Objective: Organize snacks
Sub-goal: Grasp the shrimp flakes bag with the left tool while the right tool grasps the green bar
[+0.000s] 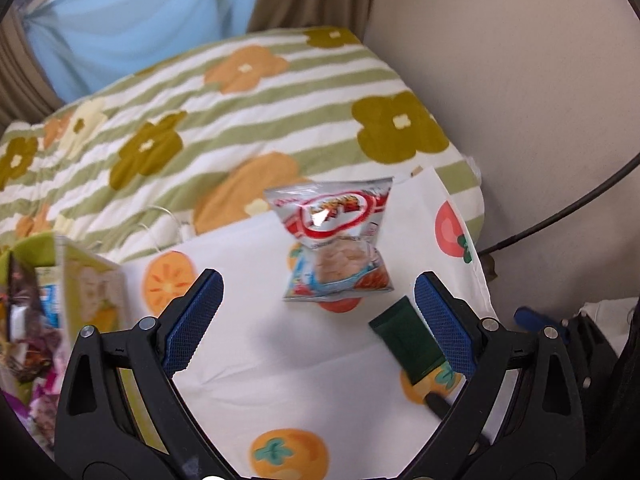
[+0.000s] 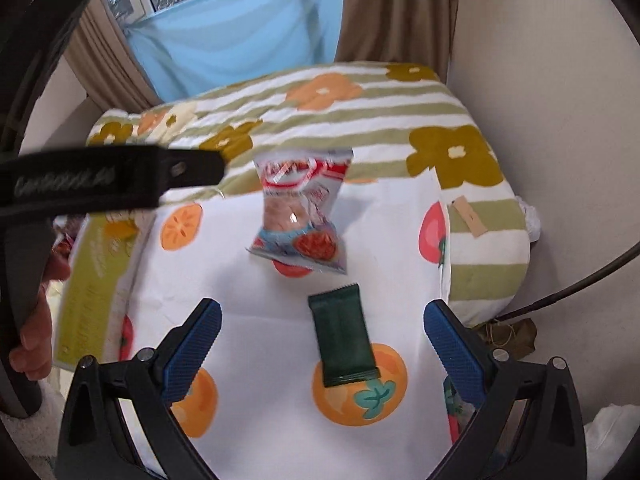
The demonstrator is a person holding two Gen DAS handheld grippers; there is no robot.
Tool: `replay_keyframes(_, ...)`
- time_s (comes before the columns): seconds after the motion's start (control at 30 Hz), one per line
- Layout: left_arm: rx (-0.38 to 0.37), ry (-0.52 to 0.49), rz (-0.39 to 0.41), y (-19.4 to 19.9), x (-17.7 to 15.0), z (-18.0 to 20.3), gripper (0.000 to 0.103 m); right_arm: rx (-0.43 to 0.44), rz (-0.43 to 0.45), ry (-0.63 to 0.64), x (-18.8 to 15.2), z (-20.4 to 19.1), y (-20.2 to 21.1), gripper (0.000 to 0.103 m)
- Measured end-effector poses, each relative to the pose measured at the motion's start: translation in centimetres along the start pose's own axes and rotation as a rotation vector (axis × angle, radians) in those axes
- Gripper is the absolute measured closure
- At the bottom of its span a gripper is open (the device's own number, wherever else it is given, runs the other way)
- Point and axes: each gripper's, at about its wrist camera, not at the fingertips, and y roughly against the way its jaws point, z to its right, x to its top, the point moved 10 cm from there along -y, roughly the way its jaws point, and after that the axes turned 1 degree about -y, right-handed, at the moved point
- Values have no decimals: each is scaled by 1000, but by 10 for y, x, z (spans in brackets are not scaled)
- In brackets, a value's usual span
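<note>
The white cloth (image 1: 288, 364) printed with oranges and tomatoes served as the landmark; it lay over the near end of a striped flowered blanket (image 1: 248, 112). Near the middle of the cloth sat a silver and red snack bag (image 1: 336, 240), pinched in at its waist and puffed at both ends, with a red fruit print showing from under its lower edge. Nearer the camera than that bag, towards the right side of the cloth, a dark green wrapped bar (image 2: 345, 340) lay flat, its lower end over an orange print. The two snacks were apart, not touching.

At the left edge of the cloth stood a yellow-green box (image 1: 96, 292), blurred, with more packets heaped to its left; what those packets were could not be told.

The left gripper (image 1: 318, 322) hung above the cloth with its blue-padded jaws spread wide and nothing between them; the snack bag lay beyond the tips, and the green bar lay just beside the right-hand pad. The right gripper (image 2: 322, 340) was also spread wide and empty, above the cloth, with the green bar on the cloth between the two pads, touching neither.

Behind the blanket hung a blue cloth (image 2: 240, 36) and brown curtains (image 2: 396, 12).
</note>
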Motion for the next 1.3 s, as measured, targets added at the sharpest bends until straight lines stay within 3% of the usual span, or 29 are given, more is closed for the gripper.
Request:
replay_keyframes(0.23,-22,12,-102,-80,2,20,7,-4,-47,37,-25,12,-39,3)
replay_keyframes(0.57,45,13,-168,-138,-4,12,7,-31,-89,82,-43,11,-77,14)
replay_keyframes(0.73,10,22,-166,-148,-5,6,7,-48,-106,82,-47,13,-89,16)
replay_keyframes(0.8,-6,15,-171,-151,-6,5,22,-59,-103,88,-46,14,-91,17)
replay_keyframes(0.87,-23,14,-177,-153,-8,3,24,-71,-103,90,-45,15,-93,17)
replay_keyframes(1.1,-16,-24,-182,-147,-14,-6,33,-133,-84,162,-43,10,-93,35)
replay_keyframes(1.3,-5,0,-204,-136,-28,-27,34,-109,-127,144,-50,10,-99,41)
